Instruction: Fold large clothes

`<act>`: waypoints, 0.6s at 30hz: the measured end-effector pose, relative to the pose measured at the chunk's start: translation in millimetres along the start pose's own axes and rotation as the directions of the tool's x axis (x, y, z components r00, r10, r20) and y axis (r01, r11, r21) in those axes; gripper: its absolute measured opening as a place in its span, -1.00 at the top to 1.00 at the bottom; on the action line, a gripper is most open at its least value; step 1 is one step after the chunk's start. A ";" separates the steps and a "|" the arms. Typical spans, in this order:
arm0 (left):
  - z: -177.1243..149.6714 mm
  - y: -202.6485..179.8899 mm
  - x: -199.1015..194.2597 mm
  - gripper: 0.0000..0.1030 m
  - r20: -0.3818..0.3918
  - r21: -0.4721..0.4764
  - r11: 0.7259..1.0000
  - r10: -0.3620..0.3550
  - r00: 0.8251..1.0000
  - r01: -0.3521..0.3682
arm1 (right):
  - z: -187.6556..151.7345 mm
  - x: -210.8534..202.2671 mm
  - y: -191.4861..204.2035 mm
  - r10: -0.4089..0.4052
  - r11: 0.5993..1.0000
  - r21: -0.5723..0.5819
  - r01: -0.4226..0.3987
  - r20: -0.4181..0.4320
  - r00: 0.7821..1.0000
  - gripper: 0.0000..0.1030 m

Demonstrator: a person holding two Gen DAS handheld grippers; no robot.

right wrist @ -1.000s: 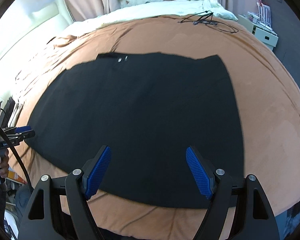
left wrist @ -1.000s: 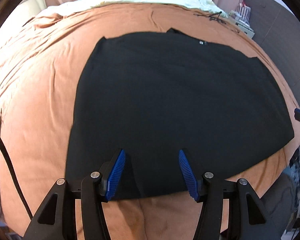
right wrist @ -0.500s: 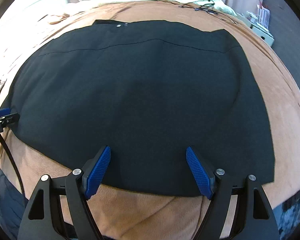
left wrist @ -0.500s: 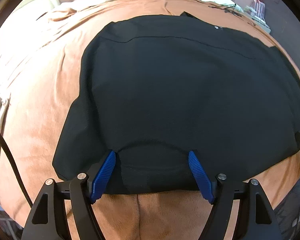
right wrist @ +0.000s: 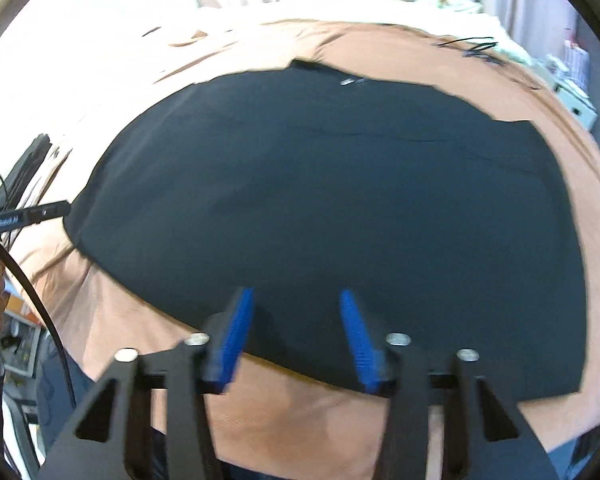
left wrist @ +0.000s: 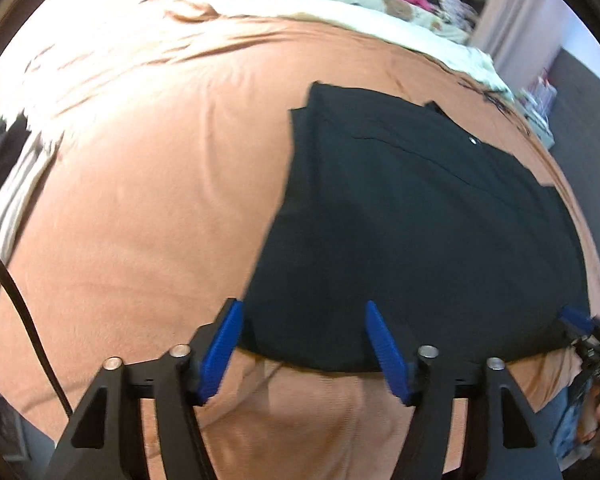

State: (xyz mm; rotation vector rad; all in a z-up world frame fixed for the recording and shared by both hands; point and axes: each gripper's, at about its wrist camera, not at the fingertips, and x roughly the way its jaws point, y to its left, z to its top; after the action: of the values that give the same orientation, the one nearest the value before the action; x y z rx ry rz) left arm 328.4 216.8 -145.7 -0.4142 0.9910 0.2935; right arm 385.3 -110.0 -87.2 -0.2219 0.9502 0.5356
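A large black garment (left wrist: 420,220) lies flat on an orange-brown bed cover (left wrist: 160,200). It also fills the right wrist view (right wrist: 320,208). My left gripper (left wrist: 302,310) is open, its blue pads over the garment's near left corner at the hem. My right gripper (right wrist: 296,298) is open but narrower, its pads over the near hem further right. Neither holds cloth. The right gripper's tip (left wrist: 576,316) shows at the far right of the left wrist view. The left gripper's tip (right wrist: 48,212) shows at the left of the right wrist view.
White bedding and soft toys (left wrist: 380,4) lie at the bed's far end. A black cable (right wrist: 472,46) lies on the cover far right. Shelving (right wrist: 572,92) stands beside the bed on the right. The bed's near edge is just under both grippers.
My left gripper has moved left to the garment's near left corner. My right gripper's jaws have narrowed and it has moved along the near hem. The garment still lies flat.
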 end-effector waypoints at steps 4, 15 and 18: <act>-2.7 26.8 4.5 -0.11 -0.025 -0.113 0.991 -0.069 0.997 0.066 | 2.3 15.9 5.8 -0.008 1.000 -0.028 0.008 0.002 1.000 0.30; -16.0 58.9 33.1 0.09 -0.079 -0.324 0.924 -0.238 0.968 0.201 | 8.7 26.4 -9.9 0.036 0.999 0.027 -0.035 -0.038 0.999 0.38; -16.8 61.1 30.9 0.09 -0.079 -0.344 0.916 -0.249 0.965 0.208 | 22.1 19.4 -11.2 0.045 0.998 0.041 -0.045 -0.009 0.999 0.52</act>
State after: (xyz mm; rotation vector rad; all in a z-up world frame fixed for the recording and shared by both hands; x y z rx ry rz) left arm 306.2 264.5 -192.5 -0.8607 1.0021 0.2252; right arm 415.9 -103.9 -91.0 -0.1671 0.9768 0.5567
